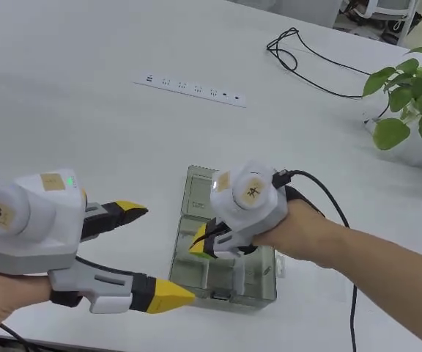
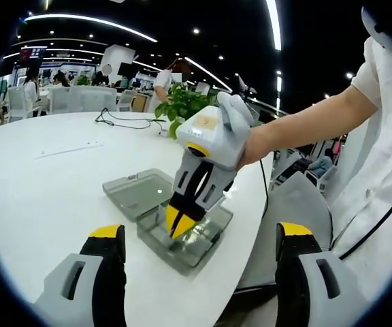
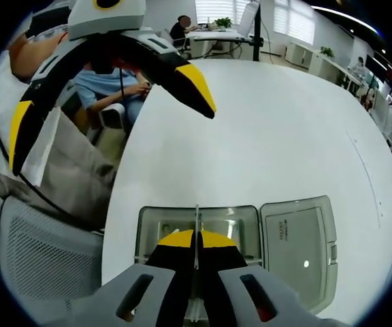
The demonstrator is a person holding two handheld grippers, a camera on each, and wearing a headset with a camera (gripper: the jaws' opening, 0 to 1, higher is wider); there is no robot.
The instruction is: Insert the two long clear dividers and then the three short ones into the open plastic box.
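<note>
Clear divider (image 3: 197, 215) pinched in right gripper (image 3: 196, 236) over plastic box (image 3: 140, 235); left gripper (image 1: 165, 254) spread wide.

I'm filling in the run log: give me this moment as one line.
left gripper: open, empty, apart from box | right gripper: shut on divider, over box | lid: open

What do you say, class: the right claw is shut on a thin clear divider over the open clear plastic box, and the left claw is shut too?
No: the left claw is open, jaws wide apart in the left gripper view. The right claw is shut on the thin clear divider over the open clear plastic box.
</note>
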